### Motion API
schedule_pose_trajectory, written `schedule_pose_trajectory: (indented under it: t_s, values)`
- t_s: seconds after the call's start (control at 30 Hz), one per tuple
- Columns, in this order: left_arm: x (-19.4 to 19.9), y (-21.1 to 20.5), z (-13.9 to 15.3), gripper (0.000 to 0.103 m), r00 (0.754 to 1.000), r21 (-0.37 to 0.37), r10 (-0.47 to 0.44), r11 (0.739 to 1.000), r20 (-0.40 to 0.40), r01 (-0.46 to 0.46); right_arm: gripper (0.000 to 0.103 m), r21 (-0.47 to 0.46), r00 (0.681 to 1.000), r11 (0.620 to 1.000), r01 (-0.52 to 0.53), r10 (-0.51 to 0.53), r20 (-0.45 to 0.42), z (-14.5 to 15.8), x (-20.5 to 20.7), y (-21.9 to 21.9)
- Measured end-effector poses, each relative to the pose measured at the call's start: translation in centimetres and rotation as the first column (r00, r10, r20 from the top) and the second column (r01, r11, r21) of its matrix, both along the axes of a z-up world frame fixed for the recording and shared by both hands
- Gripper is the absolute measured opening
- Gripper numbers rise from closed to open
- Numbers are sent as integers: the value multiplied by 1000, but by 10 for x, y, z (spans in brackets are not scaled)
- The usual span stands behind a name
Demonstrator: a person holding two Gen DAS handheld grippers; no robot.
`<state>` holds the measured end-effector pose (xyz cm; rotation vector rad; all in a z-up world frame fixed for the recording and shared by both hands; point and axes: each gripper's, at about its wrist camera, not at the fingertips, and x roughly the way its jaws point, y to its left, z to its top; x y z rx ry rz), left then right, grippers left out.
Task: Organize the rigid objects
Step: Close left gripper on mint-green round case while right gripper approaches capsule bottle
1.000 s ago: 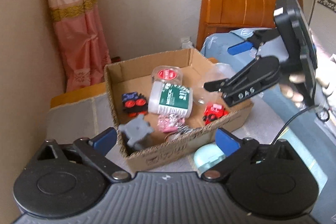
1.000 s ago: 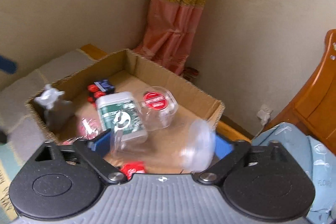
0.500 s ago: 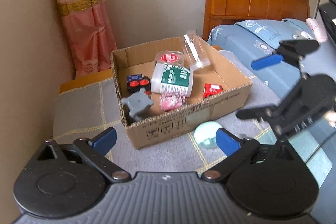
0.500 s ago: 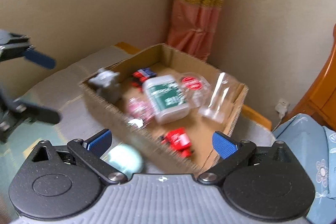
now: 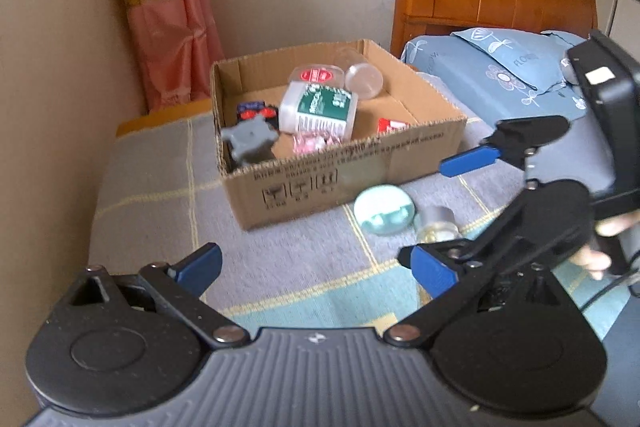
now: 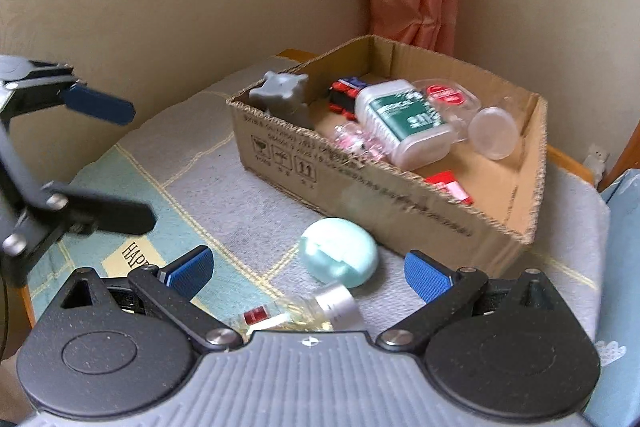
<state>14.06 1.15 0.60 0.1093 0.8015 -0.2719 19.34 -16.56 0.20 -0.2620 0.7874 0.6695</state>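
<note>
Two things lie outside the cardboard box (image 6: 384,203): a round mint case (image 6: 340,257) just beside its near wall, and a small glass bottle (image 6: 304,311) with a silver cap lying on its side on the blanket (image 6: 248,203), nearest the right tongs (image 6: 306,269). Both pairs of tongs are spread wide and hold nothing; the left tongs (image 5: 316,267) hang back from the box. The likely step is picking up the bottle. Glass is slick and round, so I would close across its body rather than the cap, with the fingers square to its length so it cannot roll away. Lift straight, clear the near wall, and set it in the bare patch of box floor by the red packet (image 6: 448,187), away from the white jar (image 6: 404,123).
</note>
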Motion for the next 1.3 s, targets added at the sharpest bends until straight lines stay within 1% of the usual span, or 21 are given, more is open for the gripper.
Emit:
schedule_pose_trajectory:
  t_s: [0.17,0.3,0.4,0.53,0.57,0.67,0.73,0.8,0.93,1.0,1.1,1.23,1.3]
  values:
    - [-6,8,-8,100,1000,-10,26,1000,-12,-26,103,15,999,1000,-17,18,-50,-12,1,5]
    - [-8,16,-13,100,999,-16,41,999,-18,-42,103,6,997,999,-42,42,-63,-15,-13,6]
    - [-8,20,-16,100,998,-33,49,998,-25,-50,103,-10,997,999,-46,45,-64,-16,-27,4]
    - [-6,21,-19,100,998,-33,53,998,-22,-54,103,-14,996,999,-30,29,-80,-17,-44,2]
    - [-6,21,-19,100,998,-30,55,998,-18,-55,103,-20,996,1000,-18,16,-83,-18,-49,3]
    - [-5,19,-21,100,998,-7,68,998,9,-68,103,-60,994,996,61,-66,-82,-22,-63,10]
    - [-4,18,-22,100,997,4,73,997,23,-73,103,-78,992,991,108,-112,-50,-27,-74,16]
    - [-1,17,-24,100,997,0,78,997,20,-78,103,-71,987,985,158,-160,-26,-30,-82,19]
    - [2,14,-27,100,997,-14,76,997,20,-76,103,-25,966,966,258,-258,-16,-32,-77,25]
    - [3,10,-29,101,997,-12,74,997,19,-74,103,-26,952,952,306,-306,0,-33,-71,25]
    - [8,3,-33,101,998,-11,64,998,11,-64,103,-19,936,936,351,-352,-7,-35,-63,16]
    - [15,-9,-38,101,998,-9,57,998,-3,-57,103,-46,911,910,411,-411,22,-38,-59,1]
    - [20,-17,-40,101,999,-7,52,999,-13,-52,103,-29,901,900,435,-434,7,-40,-57,-12]
